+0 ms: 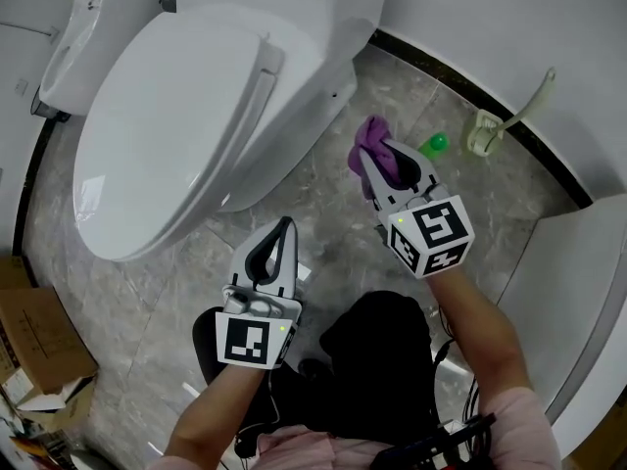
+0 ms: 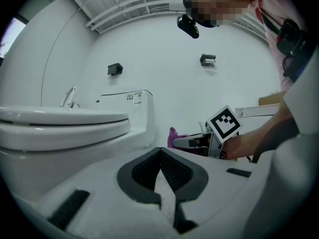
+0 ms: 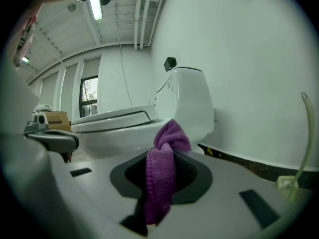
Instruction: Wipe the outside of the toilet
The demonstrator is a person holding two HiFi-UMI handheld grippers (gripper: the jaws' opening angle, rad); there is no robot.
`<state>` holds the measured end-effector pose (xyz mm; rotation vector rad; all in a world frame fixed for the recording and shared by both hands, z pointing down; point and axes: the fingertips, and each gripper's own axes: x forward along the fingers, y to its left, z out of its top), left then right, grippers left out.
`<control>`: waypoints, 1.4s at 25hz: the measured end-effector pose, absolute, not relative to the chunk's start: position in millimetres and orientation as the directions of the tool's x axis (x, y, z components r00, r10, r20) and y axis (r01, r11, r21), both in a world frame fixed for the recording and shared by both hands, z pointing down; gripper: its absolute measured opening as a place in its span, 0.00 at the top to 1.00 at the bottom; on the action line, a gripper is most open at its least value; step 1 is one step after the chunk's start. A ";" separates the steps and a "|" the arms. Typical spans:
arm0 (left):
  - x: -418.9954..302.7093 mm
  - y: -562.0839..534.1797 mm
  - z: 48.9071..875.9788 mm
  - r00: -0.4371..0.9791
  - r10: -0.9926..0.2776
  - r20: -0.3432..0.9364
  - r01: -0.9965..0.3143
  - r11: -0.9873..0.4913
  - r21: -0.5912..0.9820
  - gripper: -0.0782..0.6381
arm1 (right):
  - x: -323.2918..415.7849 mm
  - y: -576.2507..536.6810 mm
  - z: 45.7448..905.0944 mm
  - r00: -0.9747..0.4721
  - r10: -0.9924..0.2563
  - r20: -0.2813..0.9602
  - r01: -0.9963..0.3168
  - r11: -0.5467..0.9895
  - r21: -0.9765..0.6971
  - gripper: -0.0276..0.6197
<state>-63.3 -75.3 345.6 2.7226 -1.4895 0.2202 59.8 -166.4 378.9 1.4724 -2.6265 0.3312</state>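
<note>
None of outside wiped so far, by my judgement; whole job outstanding. Toilet [image 1: 186, 135], lid down, at far edge of floor [image 1: 323, 199], tank to wall. My right gripper [image 1: 392, 169] clenched on purple cloth [image 1: 370, 143], beside bowl, apart from it. My left gripper [image 1: 284, 231] closed, empty. Toilet's far side and rear base hidden; dirt unreadable.

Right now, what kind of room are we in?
Probably a bathroom: a white toilet with its lid shut, a marbled tile floor, and what looks like a toilet brush by the wall.
</note>
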 end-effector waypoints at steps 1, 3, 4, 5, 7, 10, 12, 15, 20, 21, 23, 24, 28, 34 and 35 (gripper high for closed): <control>-61.9 -75.5 344.7 0.533 -0.835 0.137 -0.838 -0.543 -0.048 0.89 | 59.6 -167.7 379.2 -0.525 -0.828 0.199 -0.851 0.507 -0.138 0.83; -57.9 -77.0 346.7 0.539 -0.832 0.133 -0.834 -0.550 -0.056 0.89 | 59.6 -171.3 382.1 -0.528 -0.827 0.191 -0.849 0.512 -0.131 0.83; -56.4 -77.9 348.9 0.541 -0.830 0.134 -0.832 -0.551 -0.056 0.89 | 60.3 -174.2 383.7 -0.527 -0.828 0.189 -0.850 0.512 -0.125 0.83; -55.6 -78.7 350.9 0.542 -0.829 0.138 -0.832 -0.552 -0.055 0.89 | 61.7 -178.1 384.6 -0.524 -0.831 0.186 -0.852 0.510 -0.120 0.83; -55.5 -78.9 352.1 0.542 -0.828 0.143 -0.833 -0.552 -0.039 0.89 | 66.1 -188.7 382.8 -0.514 -0.838 0.181 -0.858 0.502 -0.110 0.83; -53.0 -75.7 352.7 0.545 -0.825 0.153 -0.835 -0.549 0.013 0.89 | 77.5 -209.3 376.6 -0.493 -0.852 0.177 -0.870 0.485 -0.087 0.83; -50.8 -76.8 349.2 0.548 -0.825 0.140 -0.834 -0.552 0.012 0.89 | 86.5 -226.3 374.2 -0.475 -0.862 0.176 -0.879 0.472 -0.064 0.83; -51.1 -74.9 348.9 0.553 -0.824 0.123 -0.831 -0.557 0.000 0.89 | 97.6 -257.9 374.7 -0.449 -0.875 0.181 -0.892 0.451 -0.033 0.83; -55.9 -69.7 357.0 0.538 -0.828 0.158 -0.837 -0.547 -0.019 0.89 | 113.6 -308.8 365.8 -0.411 -0.896 0.166 -0.910 0.414 -0.020 0.83; -56.7 -68.9 359.0 0.533 -0.829 0.168 -0.839 -0.544 -0.018 0.89 | 114.7 -316.4 364.6 -0.410 -0.897 0.166 -0.911 0.413 -0.014 0.83; -56.0 -67.2 360.2 0.535 -0.828 0.168 -0.839 -0.543 -0.008 0.89 | 114.3 -329.1 365.4 -0.414 -0.894 0.173 -0.908 0.420 -0.001 0.83; -56.2 -66.3 360.6 0.535 -0.828 0.166 -0.839 -0.544 -0.006 0.89 | 112.8 -334.2 366.9 -0.419 -0.891 0.178 -0.905 0.426 0.006 0.83; -62.4 -64.9 366.9 0.525 -0.830 0.187 -0.845 -0.534 0.004 0.89 | 101.8 -346.7 374.2 -0.444 -0.874 0.199 -0.888 0.458 0.029 0.83; -72.7 -63.2 370.9 0.506 -0.838 0.203 -0.857 -0.515 0.011 0.89 | 81.4 -353.3 380.8 -0.498 -0.844 0.199 -0.861 0.509 0.003 0.82; -73.7 -62.7 370.8 0.505 -0.839 0.199 -0.858 -0.514 0.012 0.89 | 80.0 -353.5 381.8 -0.499 -0.843 0.198 -0.860 0.510 0.003 0.82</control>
